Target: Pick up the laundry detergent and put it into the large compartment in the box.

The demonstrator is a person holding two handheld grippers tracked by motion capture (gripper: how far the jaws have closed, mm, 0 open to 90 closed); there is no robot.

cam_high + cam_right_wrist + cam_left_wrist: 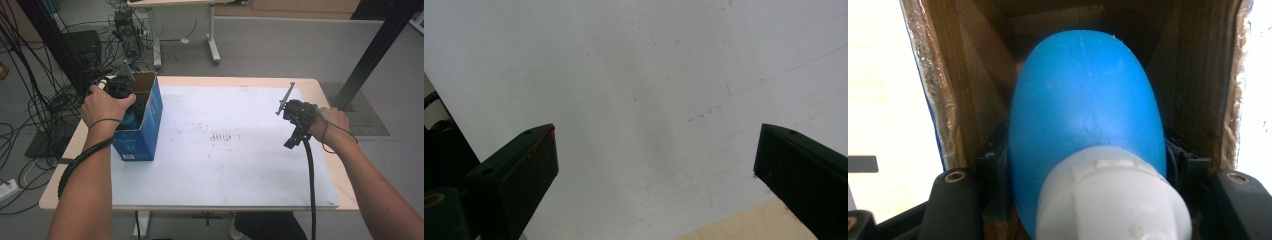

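Note:
A blue cardboard box (145,131) stands open-topped at the table's left edge. My left gripper (121,90) reaches down into it from above. In the left gripper view, the left gripper (1087,161) is shut on a rounded blue plastic bottle (1088,95) with a white cap (1113,200), one jaw on each side of its body. The brown inner walls (973,75) of the box surround the bottle. My right gripper (295,136) hovers over the right side of the white mat (225,150). Its jaws stand wide apart and open, and between them the right gripper (656,150) frames bare mat (624,60).
The white mat covers most of the light wooden table (345,180), whose edge (749,225) lies just beyond the mat. Cables (30,115) and equipment (82,47) crowd the floor at the left. A black post (375,50) rises at the back right, and another desk (210,30) stands behind.

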